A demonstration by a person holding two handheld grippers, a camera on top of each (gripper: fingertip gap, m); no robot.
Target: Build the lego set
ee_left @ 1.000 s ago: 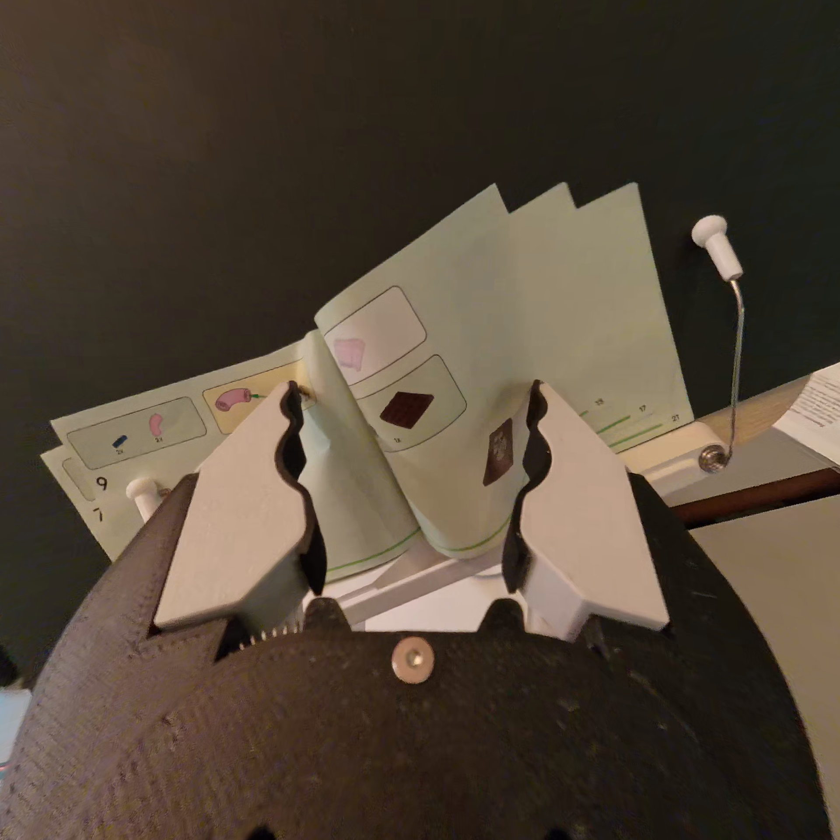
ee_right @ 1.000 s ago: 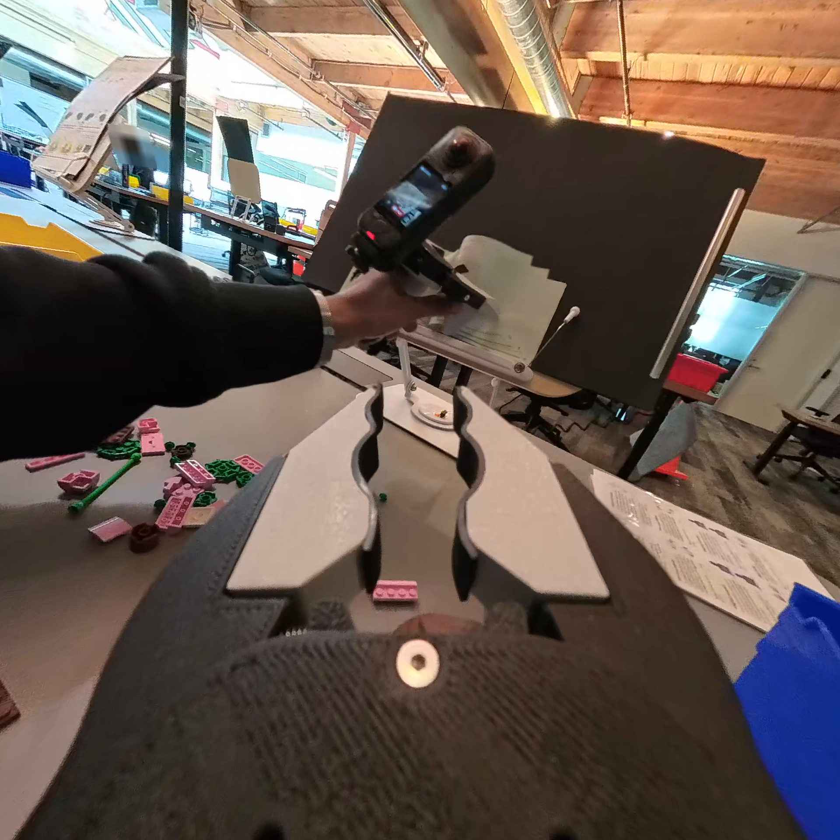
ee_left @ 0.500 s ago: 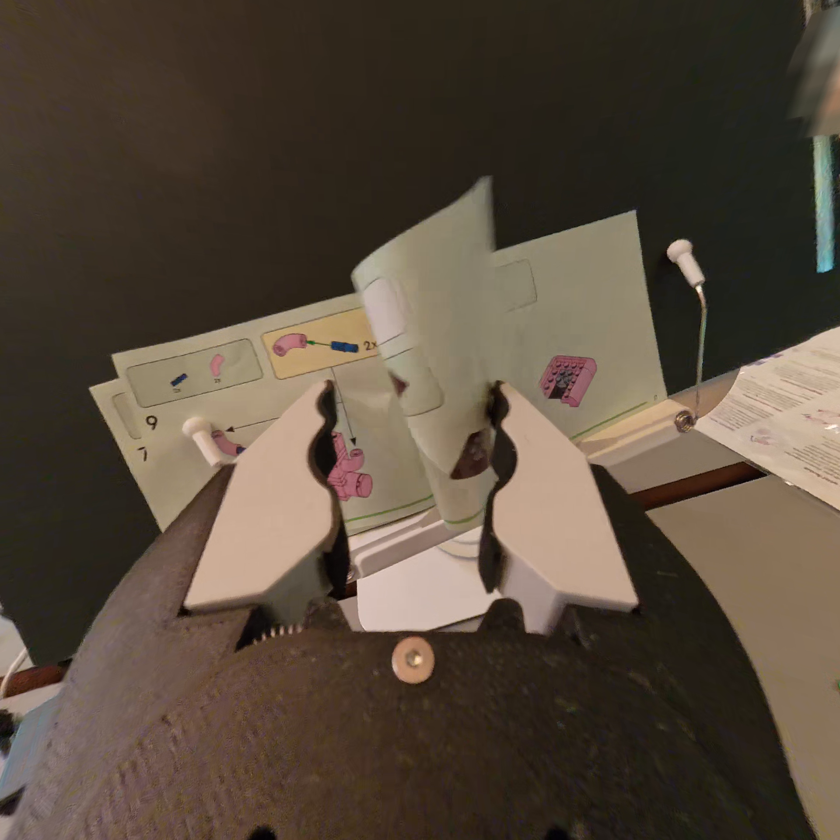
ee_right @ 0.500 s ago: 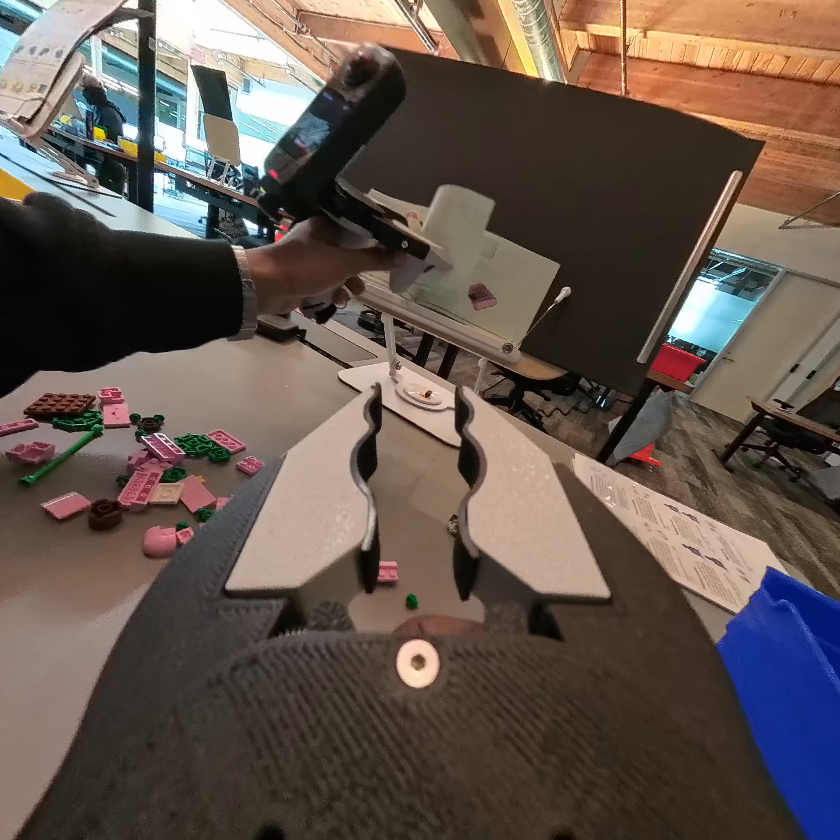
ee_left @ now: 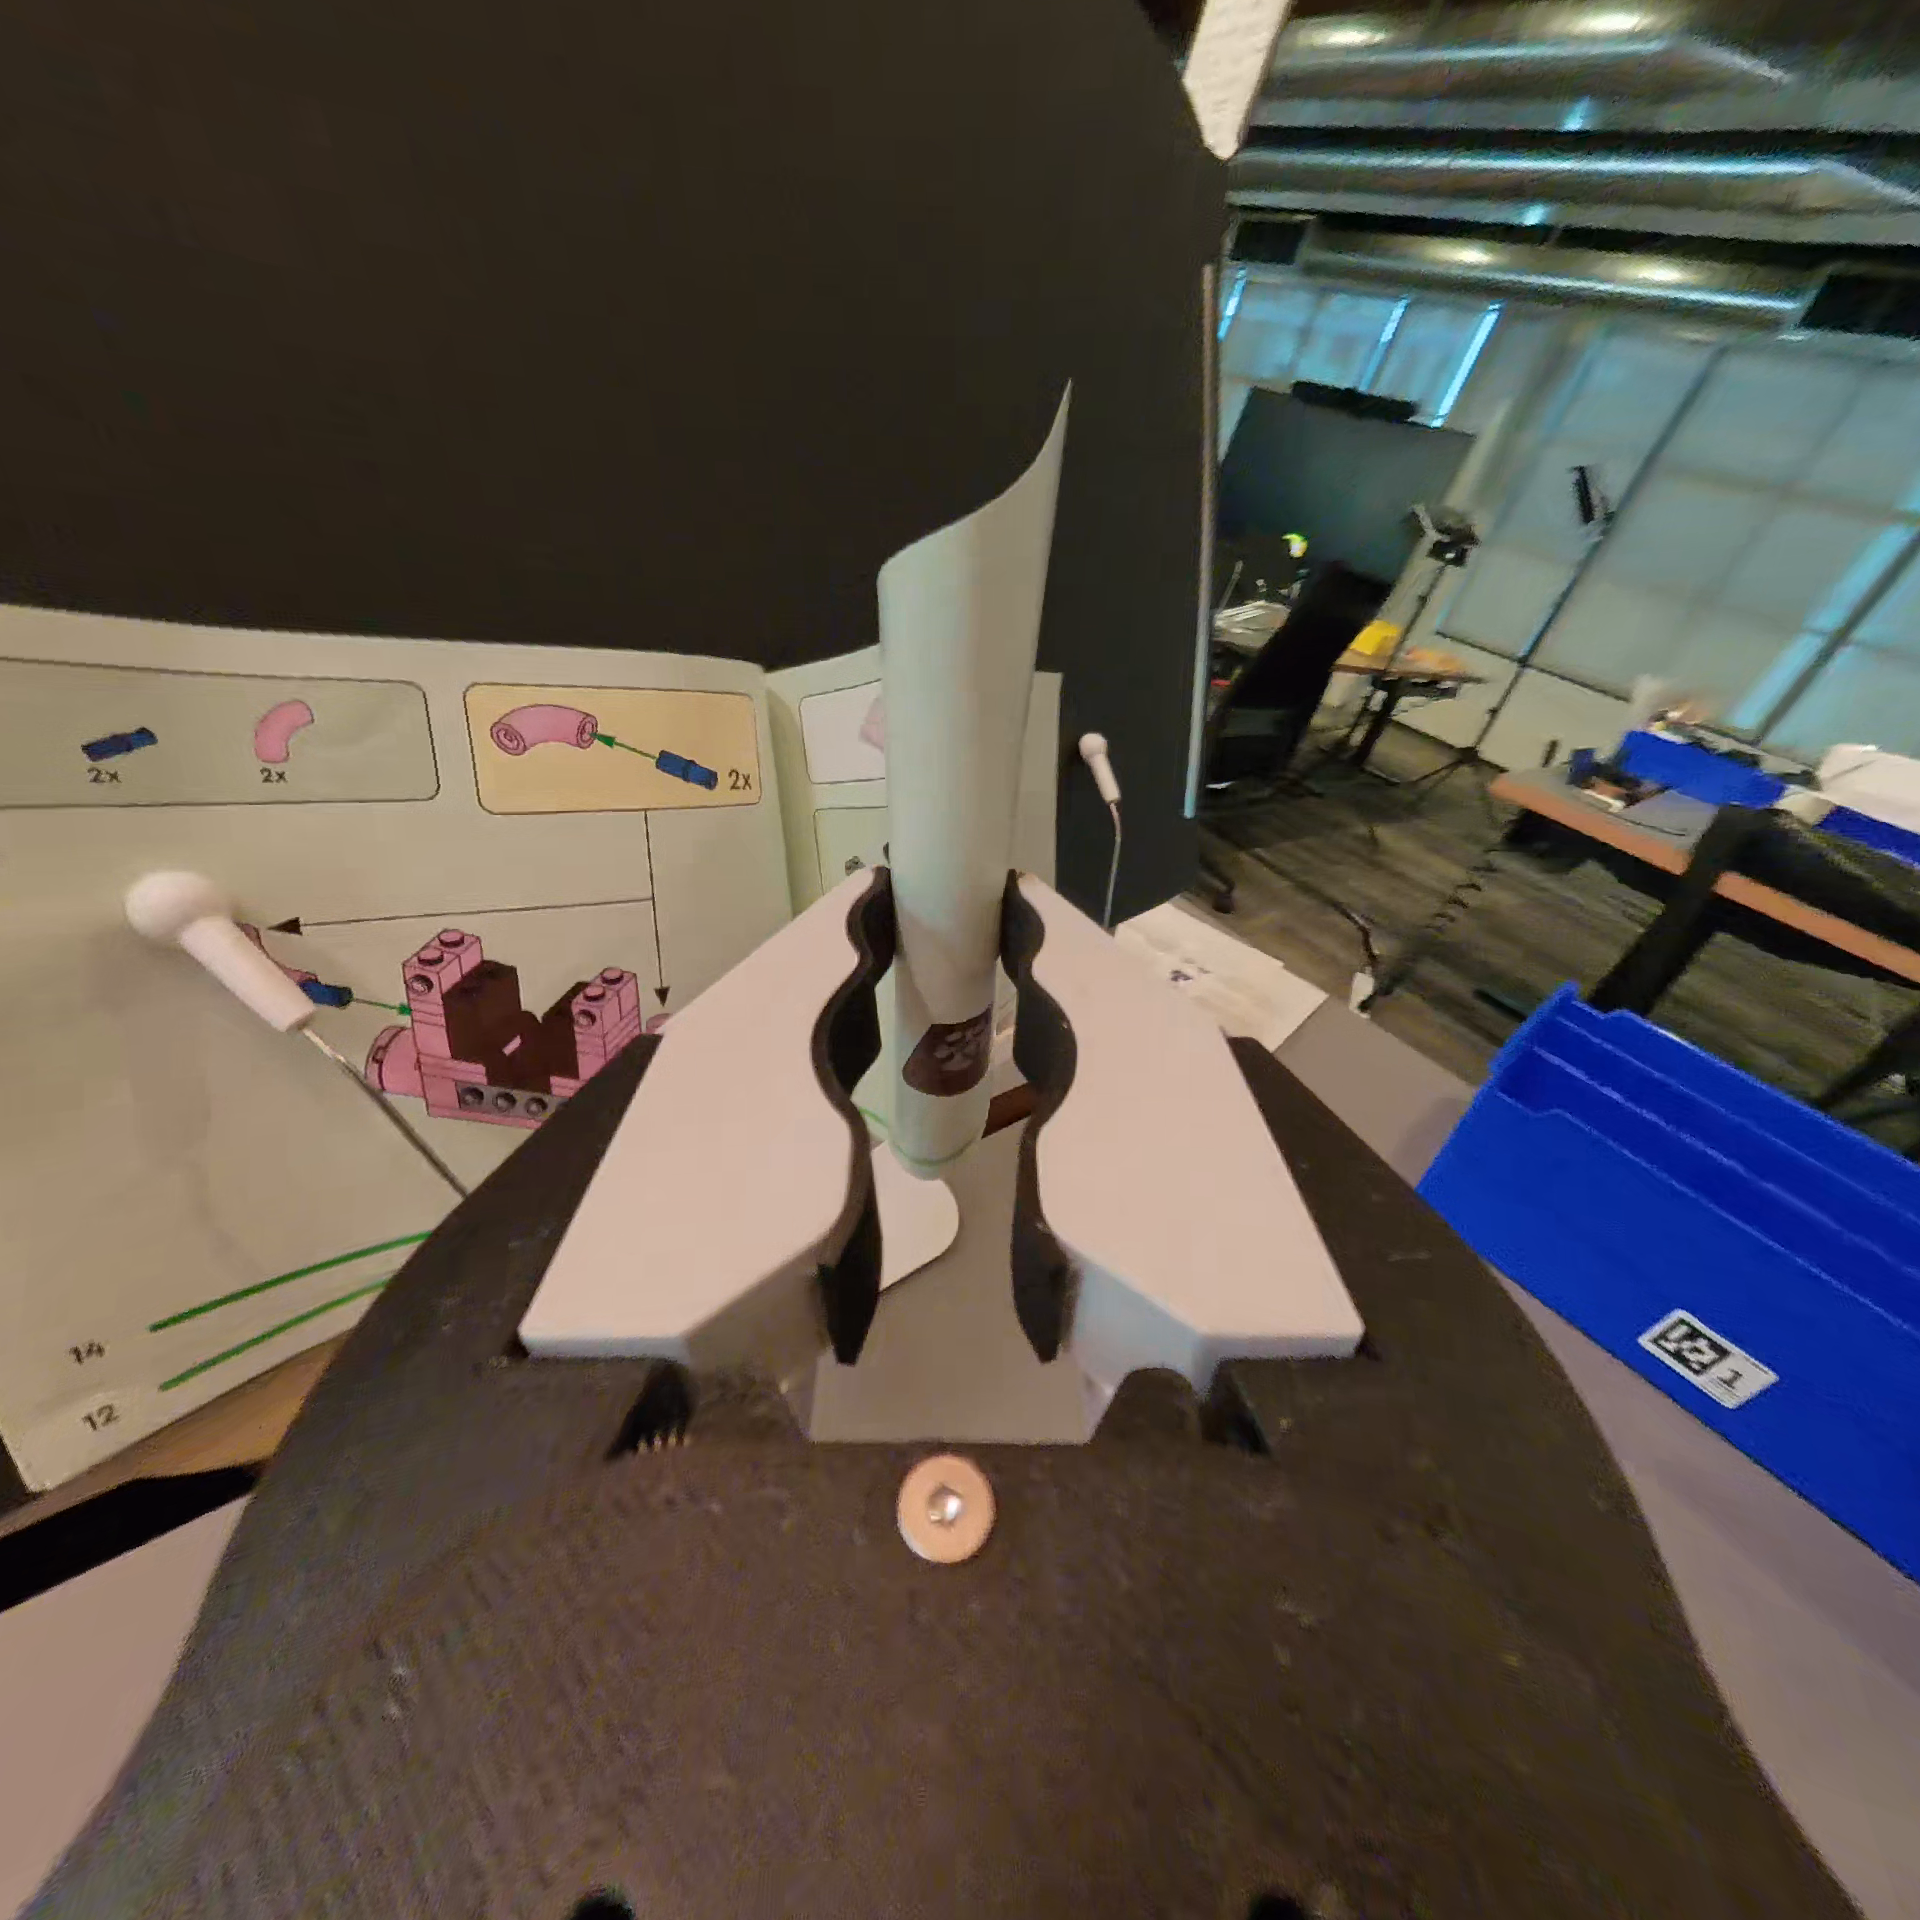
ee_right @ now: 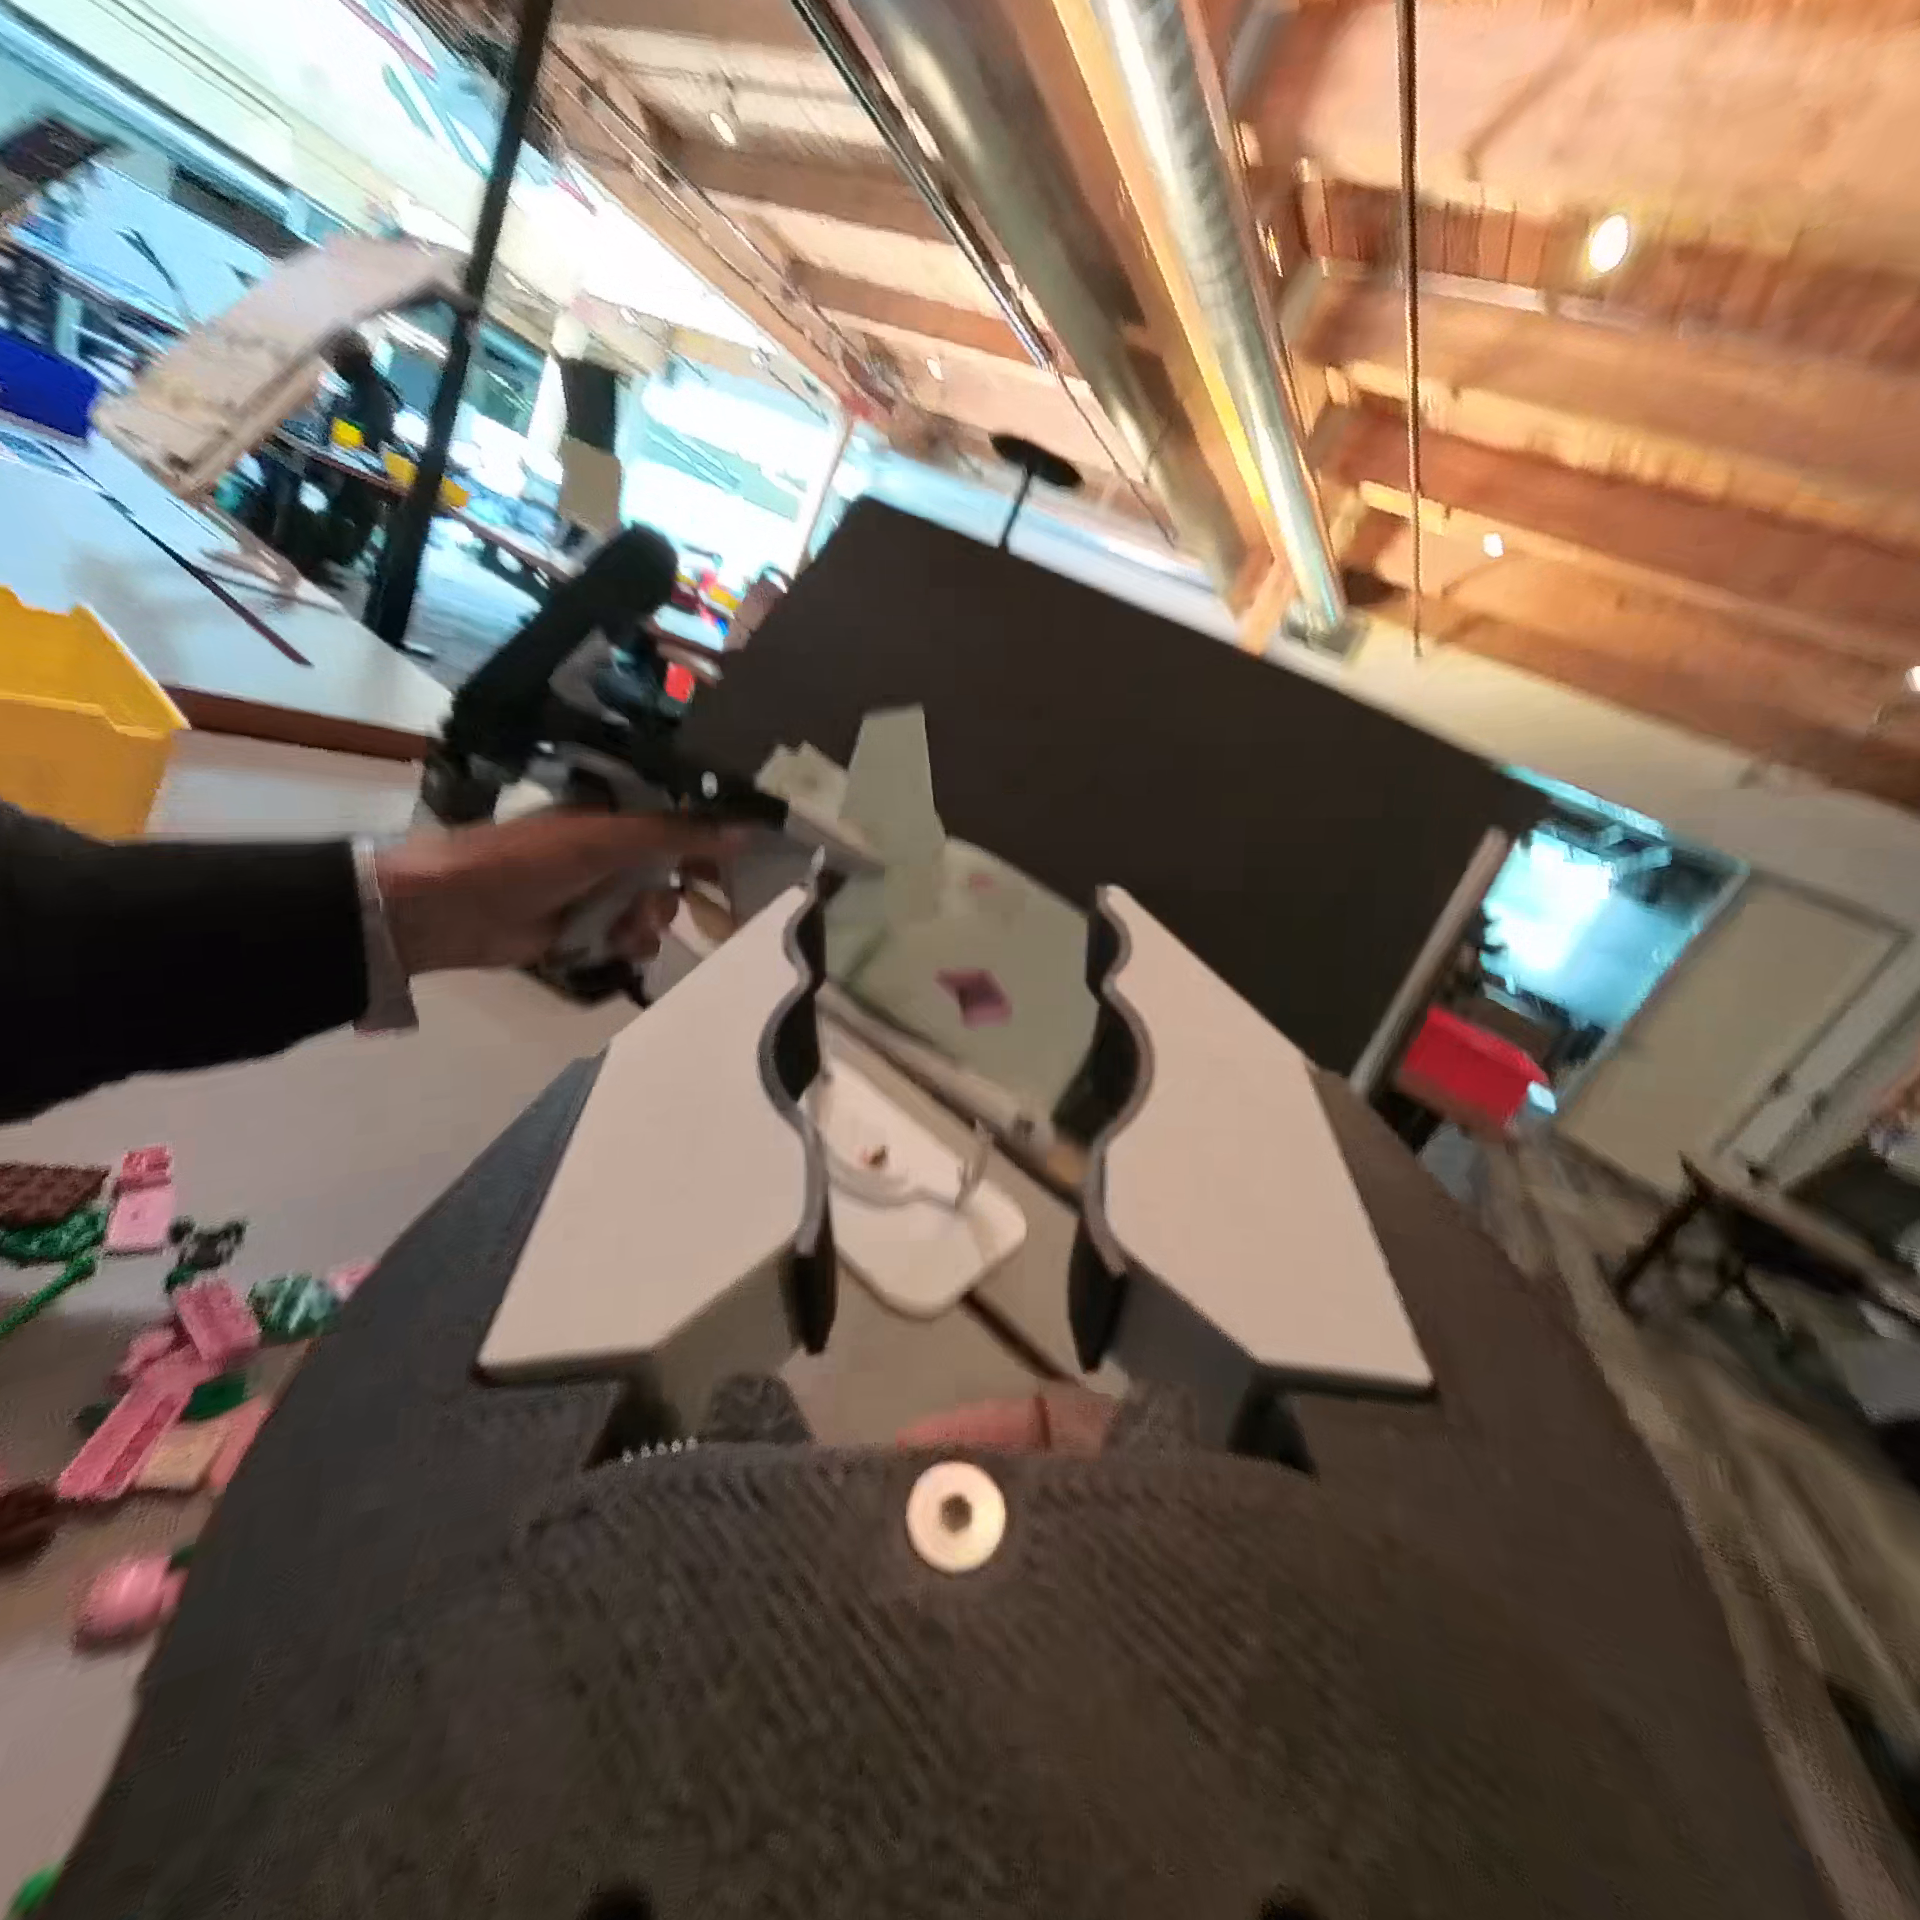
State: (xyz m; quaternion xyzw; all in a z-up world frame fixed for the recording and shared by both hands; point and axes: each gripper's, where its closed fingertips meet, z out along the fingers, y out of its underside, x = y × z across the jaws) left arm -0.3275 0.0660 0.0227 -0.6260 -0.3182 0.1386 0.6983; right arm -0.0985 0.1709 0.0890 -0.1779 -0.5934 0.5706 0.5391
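The pale green instruction booklet (ee_left: 416, 935) stands open on a white stand in front of a black board. My left gripper (ee_left: 951, 894) is shut on a curled page (ee_left: 966, 831) of it and holds the page upright, lifted off the right side. In the right wrist view the left gripper (ee_right: 810, 800), held by a hand (ee_right: 520, 904), pinches that page (ee_right: 894, 790). My right gripper (ee_right: 956, 914) is open and empty, raised above the table and pointing at the booklet (ee_right: 966, 997). Loose pink, green and brown lego pieces (ee_right: 156, 1351) lie on the table at the left.
Two white-tipped wire page holders (ee_left: 208, 935) (ee_left: 1096, 769) stand on the booklet stand, whose white base (ee_right: 914, 1226) rests on the table. A blue bin (ee_left: 1662, 1195) sits at the right. A yellow bin (ee_right: 62, 717) is far left. The black board (ee_left: 623, 312) backs the booklet. About 25 cm separates my left fingertips from my right.
My left gripper has closed on the page and drawn it up and across, so the left page shows much closer. My right gripper has opened wider and tilted upward.
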